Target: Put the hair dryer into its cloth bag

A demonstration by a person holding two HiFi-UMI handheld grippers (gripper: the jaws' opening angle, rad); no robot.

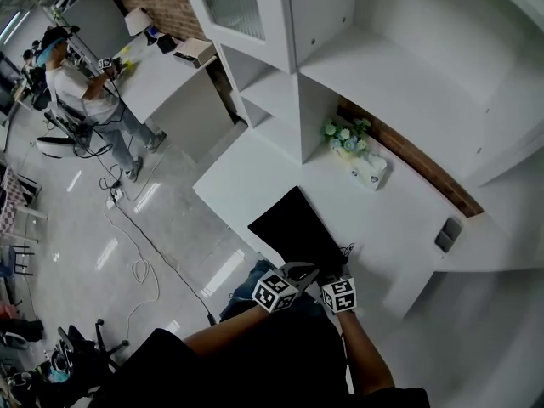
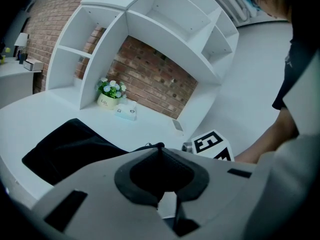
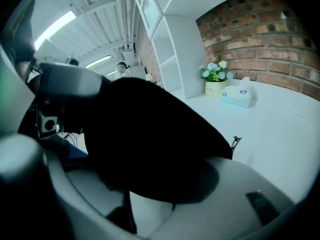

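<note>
- Head view: black cloth bag (image 1: 293, 228) lies flat on white desk (image 1: 399, 219), near its front edge. Both grippers sit at the bag's near end, left gripper (image 1: 296, 272) & right gripper (image 1: 338, 279) side by side, marker cubes toward the person. Flower pot (image 1: 344, 136) & tissue box (image 1: 371, 171) stand well behind, by the shelf unit.
- Left gripper view: jaws drawn together, tips pinching the bag's near edge; rest of the bag (image 2: 70, 151) spreads away to the left on the desk (image 2: 150, 126). Right gripper's cube shows just beside, to the right.
- Right gripper view: jaws stand wide apart, not clamped; black cloth (image 3: 145, 114) rises up between & over them, filling the middle. A bit of drawstring (image 3: 235, 141) pokes out at the cloth's right edge. Tissue box (image 3: 237, 96) & flower pot (image 3: 215, 81) beyond, against brick.
</note>
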